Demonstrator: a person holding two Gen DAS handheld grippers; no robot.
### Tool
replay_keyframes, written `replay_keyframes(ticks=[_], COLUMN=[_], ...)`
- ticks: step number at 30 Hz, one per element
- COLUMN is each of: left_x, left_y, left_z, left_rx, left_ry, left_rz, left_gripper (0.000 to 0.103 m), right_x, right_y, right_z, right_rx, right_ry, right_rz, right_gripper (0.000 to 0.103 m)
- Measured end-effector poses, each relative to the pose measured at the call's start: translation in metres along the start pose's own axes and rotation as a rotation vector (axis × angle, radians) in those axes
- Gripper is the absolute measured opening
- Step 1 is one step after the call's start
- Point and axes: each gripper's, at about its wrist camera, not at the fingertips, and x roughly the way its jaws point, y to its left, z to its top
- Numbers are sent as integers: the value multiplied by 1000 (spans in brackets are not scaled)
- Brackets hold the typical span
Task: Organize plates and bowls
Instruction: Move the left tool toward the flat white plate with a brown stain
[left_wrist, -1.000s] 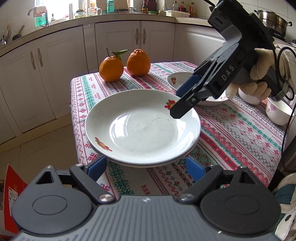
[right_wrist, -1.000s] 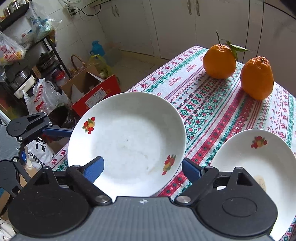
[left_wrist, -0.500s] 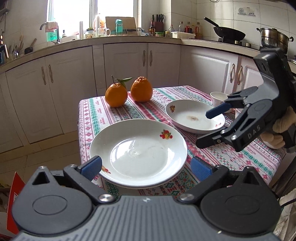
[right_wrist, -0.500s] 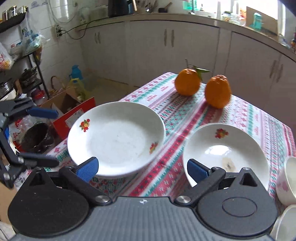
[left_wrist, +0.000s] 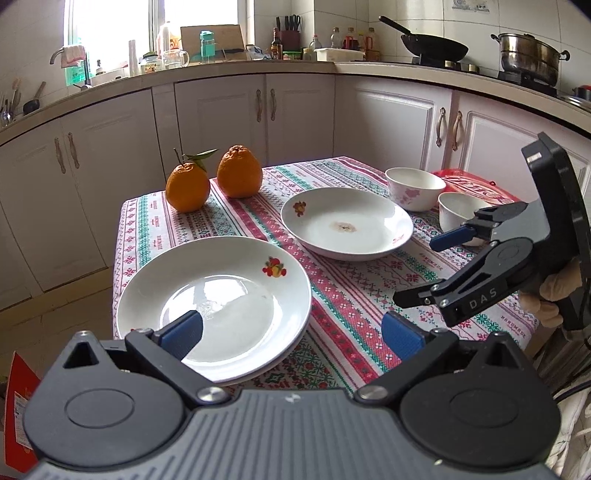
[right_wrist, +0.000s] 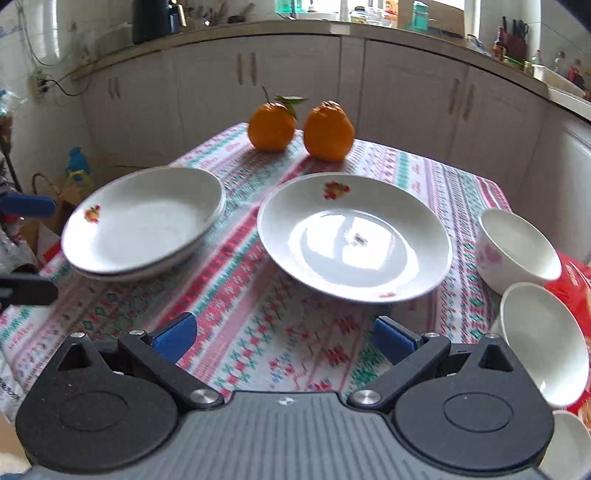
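Observation:
Two white flowered plates sit stacked (left_wrist: 214, 306) (right_wrist: 144, 221) near the table's left corner. A single plate (left_wrist: 347, 221) (right_wrist: 354, 236) with a small stain lies to their right. Beyond it stand two white bowls (left_wrist: 415, 188) (right_wrist: 517, 247), the nearer bowl (right_wrist: 543, 339) tilted. My left gripper (left_wrist: 291, 332) hangs open just in front of the stack, its left pad (left_wrist: 181, 330) over the rim, holding nothing; it shows at the left edge of the right wrist view (right_wrist: 26, 247). My right gripper (right_wrist: 284, 332) (left_wrist: 424, 267) is open and empty, in front of the single plate.
Two oranges (left_wrist: 210, 181) (right_wrist: 299, 127) stand at the table's far edge. A red packet (left_wrist: 472, 188) lies by the bowls at the right. The patterned tablecloth (right_wrist: 258, 332) hangs over the edges. White cabinets run behind the table, and a box and bags sit on the floor at left.
Both grippers have let go of the top plate, opened wider and drawn back from the stack. The right gripper has swung right and now faces the single plate.

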Motion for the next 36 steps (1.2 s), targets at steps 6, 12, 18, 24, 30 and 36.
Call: replay_keyframes(ticks=[6,12,18,24,30,36], left_x=[14,30,51,76,106,138], left_y=[-7,-9,-6,-7,-10,-11], left_z=[12,29,49,70,92,113], left_rx=[10,48,69,106,151,176], left_ry=[24,20,38,55,78,97], left_rz=[-35,-20,-50,-90,-136,-172], left_gripper=[102,102,102,102,102,102], right_x=[15,28,38,42,48,55], right_y=[-11,-20,-28,-31,-36,-39], right_z=[-10,-10,-3,-2,2,10], right_rx=[19,41,81,93,93,104], right_ry=[26,33,38,23,13,17], right_rz=[-42,-58,-56,-68,-71,-83], right_gripper=[103,103,103,103,103,103])
